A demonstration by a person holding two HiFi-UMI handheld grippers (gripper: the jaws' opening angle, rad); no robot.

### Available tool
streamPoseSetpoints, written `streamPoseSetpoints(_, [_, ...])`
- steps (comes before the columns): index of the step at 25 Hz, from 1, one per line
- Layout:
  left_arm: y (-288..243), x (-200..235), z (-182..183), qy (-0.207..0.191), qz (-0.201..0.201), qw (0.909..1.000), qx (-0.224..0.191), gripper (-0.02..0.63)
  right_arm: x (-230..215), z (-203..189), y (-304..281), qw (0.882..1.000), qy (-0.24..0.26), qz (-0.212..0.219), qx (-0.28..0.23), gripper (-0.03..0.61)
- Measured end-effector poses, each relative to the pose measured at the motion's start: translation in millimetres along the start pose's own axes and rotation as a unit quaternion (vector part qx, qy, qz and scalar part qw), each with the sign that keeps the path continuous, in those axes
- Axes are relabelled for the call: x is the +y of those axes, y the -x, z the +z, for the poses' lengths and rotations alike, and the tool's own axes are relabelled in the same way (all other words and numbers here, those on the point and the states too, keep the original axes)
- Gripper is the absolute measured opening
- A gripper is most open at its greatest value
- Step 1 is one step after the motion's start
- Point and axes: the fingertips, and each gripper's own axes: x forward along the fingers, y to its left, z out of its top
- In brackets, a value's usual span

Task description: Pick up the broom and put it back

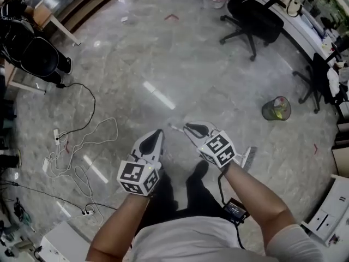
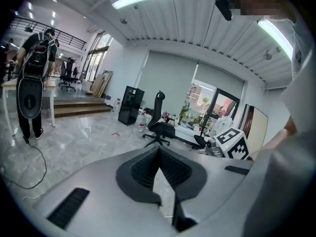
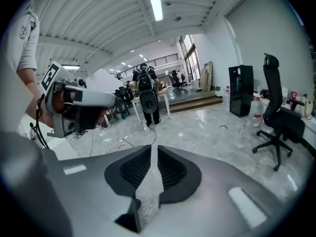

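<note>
The broom lies on the marble floor in front of the person's feet. In the head view its bristle head (image 1: 249, 157) shows just right of the right wrist, and a thin pale end of the handle (image 1: 173, 127) pokes out between the two grippers; the stretch between is hidden under the right gripper. My left gripper (image 1: 158, 131) hovers above the floor with its jaws together and nothing in them (image 2: 159, 152). Beside it, my right gripper (image 1: 188, 127) hangs over the handle, its pads a narrow slit apart and empty (image 3: 154, 149).
Black office chairs (image 1: 253, 15) and desks stand at the far right. A mesh waste bin (image 1: 276, 108) sits right of the grippers. Cables and power strips (image 1: 71, 146) trail over the floor at the left. A person with a black backpack (image 2: 32, 83) stands far left.
</note>
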Motion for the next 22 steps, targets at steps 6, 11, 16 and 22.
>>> streamPoseSetpoints(6, [-52.0,67.3,-85.0,0.028,0.019,0.9989,0.032,0.005,-43.8,-99.2,-107.5,0.998,0.003,0.032,0.044,0.066])
streamPoseSetpoints(11, [-101.2,129.2,-172.0,0.046,0.031,0.9969,0.057,0.005,-68.0,-205.2,-213.0,0.993,0.007,0.065,0.098,0.081])
streamPoseSetpoints(16, [-145.3,178.3,-264.3,0.048,0.044,0.995,0.075,0.005,-99.9,-319.4,-303.9,0.985,0.018,0.083,0.151,0.089])
streamPoseSetpoints(22, [-185.6,256.7,-398.4,0.055,0.076,0.9901,0.104,0.005,-123.6,-448.9,-405.1,0.972,0.032,0.094,0.213,0.101])
